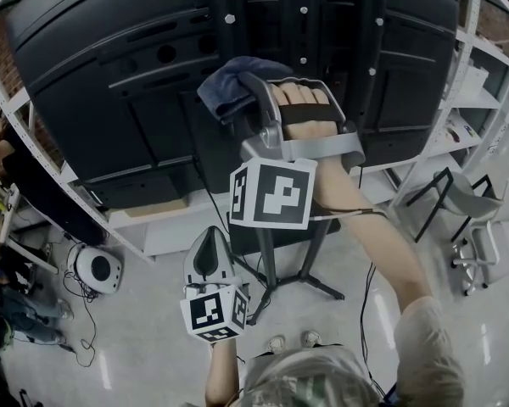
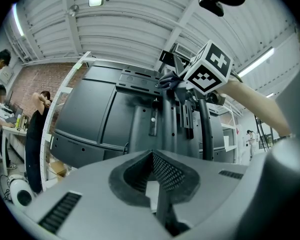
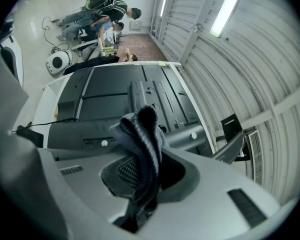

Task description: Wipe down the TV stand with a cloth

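White round appliance (image 1: pixel 98 270) on floor, grey chair (image 1: pixel 479 202), white shelving (image 1: pixel 473 98)

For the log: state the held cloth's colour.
A blue-grey fuzzy fabric cloth; clearest in the head view.

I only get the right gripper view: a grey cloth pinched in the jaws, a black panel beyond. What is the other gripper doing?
Observer: The left gripper hangs low over the floor, well below the cloth.
Operator: Holding anything?
Observer: No, its jaws are together, empty.
Operator: What holds that panel up?
Observer: A dark floor stand with splayed legs.
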